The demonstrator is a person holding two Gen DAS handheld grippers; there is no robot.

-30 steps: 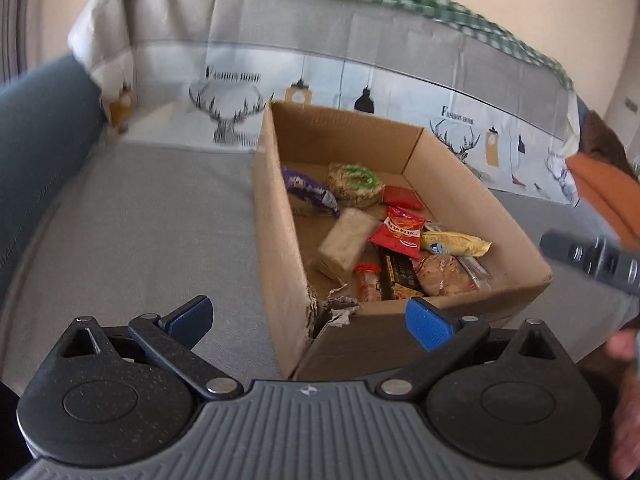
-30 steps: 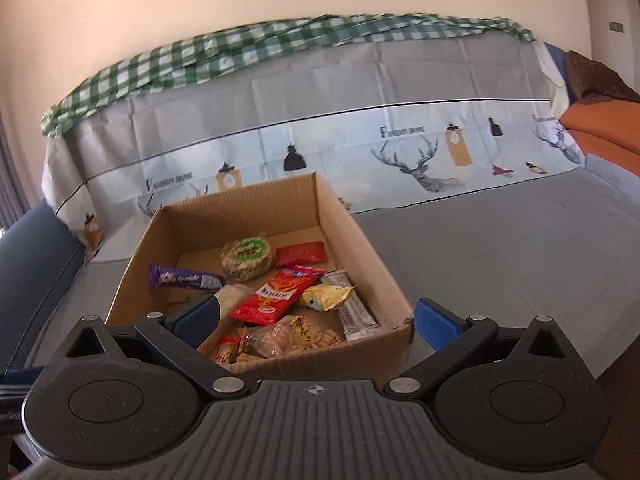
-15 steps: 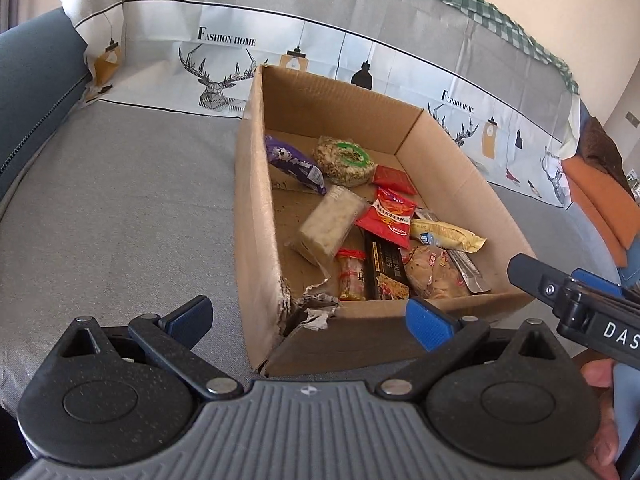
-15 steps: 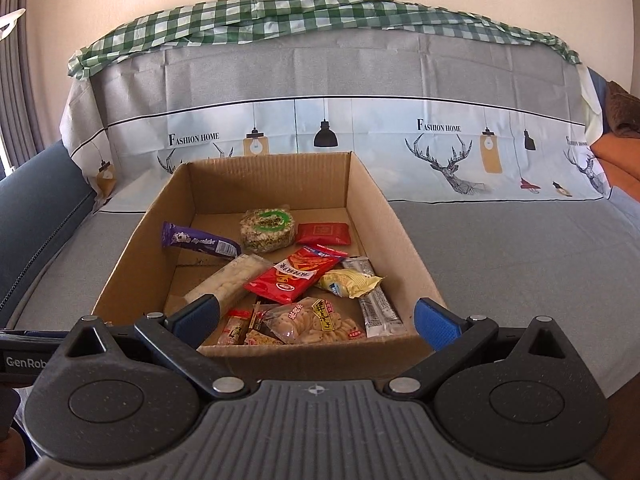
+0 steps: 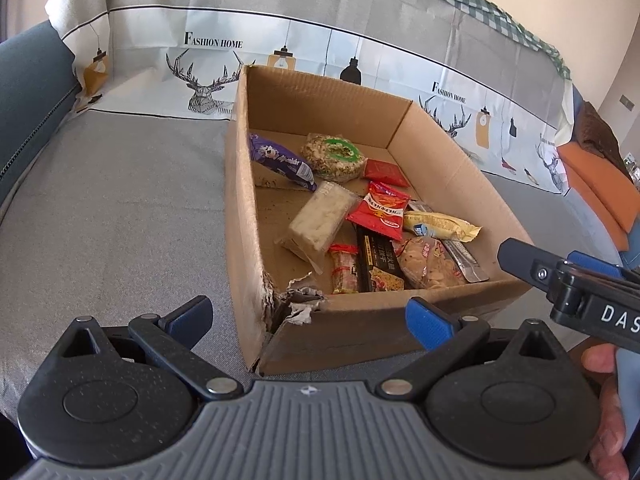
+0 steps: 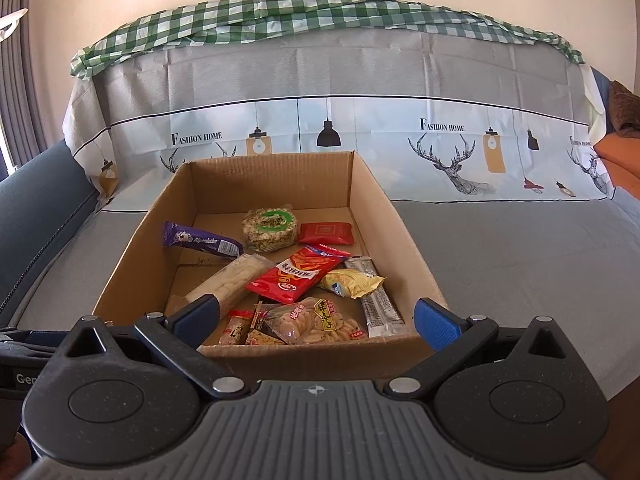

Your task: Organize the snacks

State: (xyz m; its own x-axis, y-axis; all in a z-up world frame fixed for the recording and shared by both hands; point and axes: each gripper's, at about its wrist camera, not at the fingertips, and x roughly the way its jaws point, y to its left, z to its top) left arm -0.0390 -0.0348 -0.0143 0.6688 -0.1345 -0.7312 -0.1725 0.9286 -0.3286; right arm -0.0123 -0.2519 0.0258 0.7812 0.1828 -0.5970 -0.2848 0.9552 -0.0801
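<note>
Cardboard, brown and a bit battered, makes up the open box (image 6: 404,240) sitting on the grey cover (image 5: 120,208) of a sofa, and its near left corner (image 5: 296,304) is torn and crumpled. All the snacks lie inside it: a purple wrapped bar (image 6: 202,243) toward the back left, a round cake with a green label (image 6: 271,227) beside it, and a small dark-red packet (image 6: 326,233) just to the right of that. Nearer the middle a pale block in clear wrap (image 6: 234,278) lies touching a red packet (image 6: 302,278), with a yellow packet (image 6: 352,282) and a silver stick (image 6: 378,300) on its right. Against the near wall sit a clear bag of curly crackers (image 6: 316,322), a small red-tied packet (image 6: 238,328) and, in the left view, a black packet (image 5: 376,260). The left gripper (image 5: 308,320) hovers in front of the torn corner, its blue-tipped fingers (image 5: 426,322) spread wide and holding nothing. The right gripper (image 6: 316,318) faces the near wall, jaws likewise spread and bare. A person's hand (image 5: 606,400) grips its handle at the lower right edge of the left view.
</note>
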